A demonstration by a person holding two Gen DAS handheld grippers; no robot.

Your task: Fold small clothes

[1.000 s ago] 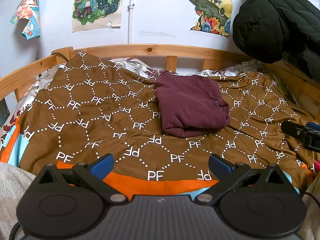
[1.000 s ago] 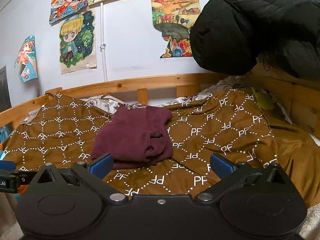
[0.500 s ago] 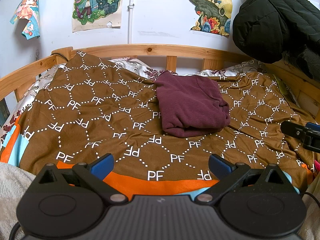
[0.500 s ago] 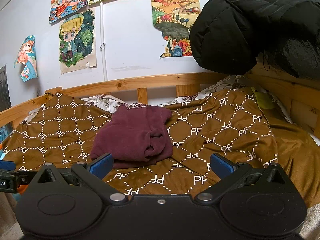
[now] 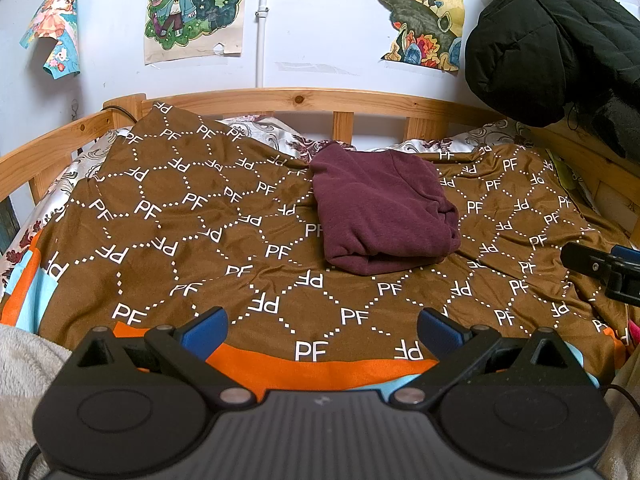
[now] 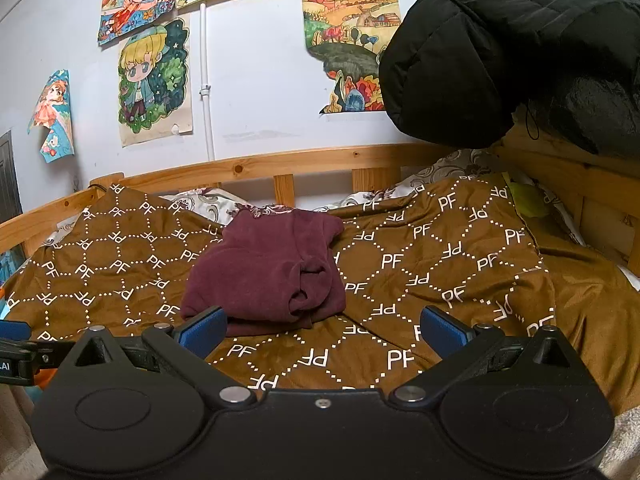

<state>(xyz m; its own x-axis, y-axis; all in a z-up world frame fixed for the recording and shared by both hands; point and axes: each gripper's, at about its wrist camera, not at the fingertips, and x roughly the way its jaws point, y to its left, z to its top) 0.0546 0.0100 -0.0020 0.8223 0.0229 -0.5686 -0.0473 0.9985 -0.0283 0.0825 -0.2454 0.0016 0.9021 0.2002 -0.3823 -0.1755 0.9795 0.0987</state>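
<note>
Maroon fleece, folded into a thick, roughly square bundle, the small garment (image 5: pixel 380 212) lay on a brown bedspread (image 5: pixel 168 232) printed with white "PF" letters and dotted hexagons, toward the far side of a pale wooden bed frame (image 5: pixel 304 100). An orange band (image 5: pixel 320 372) ran along the spread's near edge. Seen from the right wrist camera, the maroon bundle (image 6: pixel 264 272) showed a rolled, tucked fold facing the viewer.

The left gripper (image 5: pixel 318 330) hung over the near edge of the bed with its blue-padded fingers (image 5: pixel 202 330) spread wide and nothing between them, well short of the garment. The right gripper (image 6: pixel 320 330) was likewise released, its blue pads (image 6: pixel 442 328) far apart and empty, the left pad overlapping the garment's near corner in the picture; whether it touched the cloth could not be told. Each tool's tip showed at the edge of the other's view.

A black puffer jacket (image 6: pixel 512 52) hung over the bed's right corner. Colourful cartoon drawings (image 5: pixel 196 8) were taped to the white wall (image 5: pixel 320 40) behind the rail, beside a thin white pipe (image 5: pixel 262 20). Patterned grey-and-white bedding (image 5: pixel 256 132) showed beyond the bedspread's far edge.
</note>
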